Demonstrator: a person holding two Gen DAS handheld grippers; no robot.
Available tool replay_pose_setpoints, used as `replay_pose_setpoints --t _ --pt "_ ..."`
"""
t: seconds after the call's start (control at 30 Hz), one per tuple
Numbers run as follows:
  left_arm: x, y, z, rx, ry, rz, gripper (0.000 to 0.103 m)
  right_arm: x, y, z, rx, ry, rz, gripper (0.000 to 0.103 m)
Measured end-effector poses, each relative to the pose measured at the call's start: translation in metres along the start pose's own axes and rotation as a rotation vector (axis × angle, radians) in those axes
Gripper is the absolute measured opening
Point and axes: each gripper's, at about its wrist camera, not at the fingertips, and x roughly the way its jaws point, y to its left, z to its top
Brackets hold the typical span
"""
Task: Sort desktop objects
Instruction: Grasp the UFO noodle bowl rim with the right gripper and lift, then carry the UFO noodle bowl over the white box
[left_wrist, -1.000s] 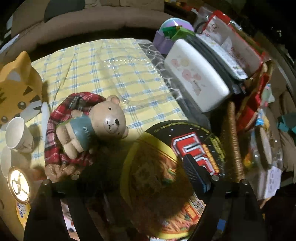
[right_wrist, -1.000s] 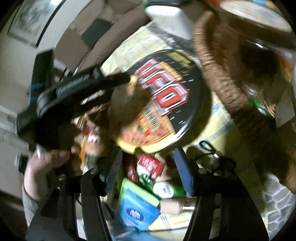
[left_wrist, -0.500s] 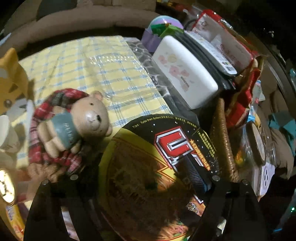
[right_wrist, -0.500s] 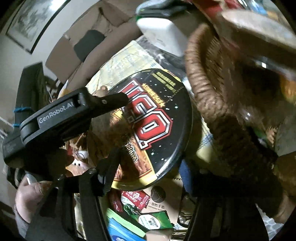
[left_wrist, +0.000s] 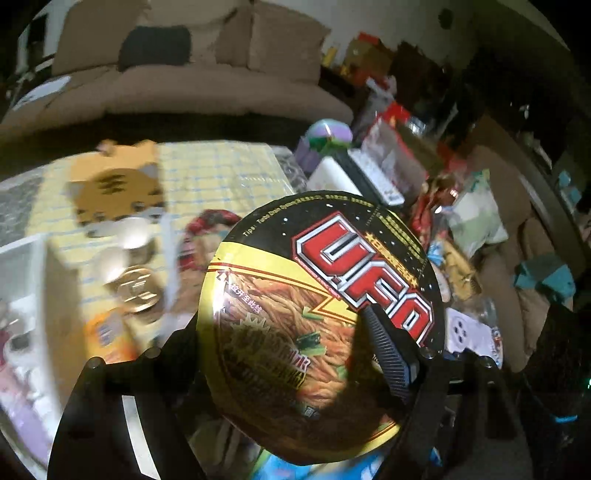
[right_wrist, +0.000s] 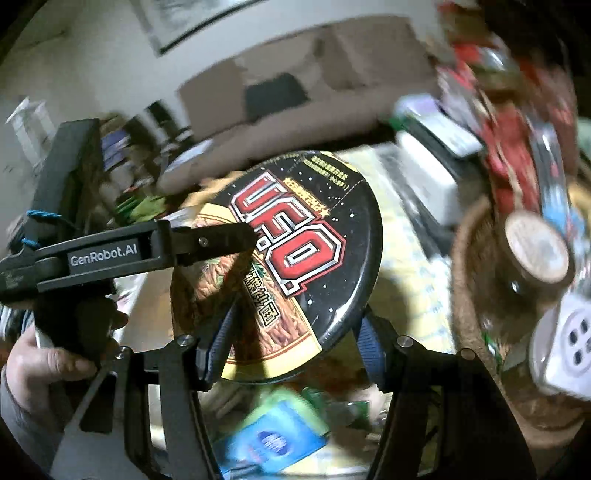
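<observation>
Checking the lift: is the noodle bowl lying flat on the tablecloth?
No. The noodle bowl is tilted, raised between both grippers, with clutter visible beneath it.

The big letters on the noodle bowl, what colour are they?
Red with silver edges on the noodle bowl, clearest in the left wrist view.

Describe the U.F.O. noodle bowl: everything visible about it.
The noodle bowl is round and wide, with a glossy sealed lid: black starry half with red "U.F.O." lettering, yellow half picturing fried noodles. It is tilted and appears lifted clear of the checked tablecloth. The left gripper clamps it, one finger lying across the lid; the right gripper pinches its near edge between blue pads. Its underside is hidden.
</observation>
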Motion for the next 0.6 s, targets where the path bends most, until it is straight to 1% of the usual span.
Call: replay_pose_setpoints --t 0.07,0.1,0.13,0.17,0.23,0.33,0.47,0.6 --pt "-0.037 0.013 -0.010 -0.017 -0.034 0.019 0.083 -0.010 0.034 -0.002 -0.057 0.010 0.038 0.057" --pt "-0.049 0.019 -0.014 -0.023 -0.044 0.028 0.083 -0.016 0.047 -0.008 -0.079 0.015 0.048 0.057" --pt "-0.063 0.027 -0.019 -0.031 -0.056 0.039 0.083 -0.019 0.068 -0.009 -0.115 0.023 0.067 0.057" --pt "-0.082 0.038 -0.027 -0.049 -0.066 0.048 0.084 -0.026 0.079 -0.013 -0.131 0.028 0.079 0.057" --pt "-0.107 0.056 -0.038 -0.074 -0.075 0.070 0.084 -0.025 0.110 -0.015 -0.164 0.050 0.123 0.057" --pt "-0.149 0.094 -0.057 -0.120 -0.106 0.108 0.084 -0.021 0.156 -0.020 -0.211 0.086 0.178 0.057" --pt "-0.197 0.151 -0.084 -0.191 -0.131 0.160 0.084 -0.002 0.219 -0.032 -0.252 0.143 0.251 0.057" --pt "-0.234 0.211 -0.108 -0.264 -0.150 0.206 0.084 0.037 0.281 -0.048 -0.258 0.223 0.350 0.057"
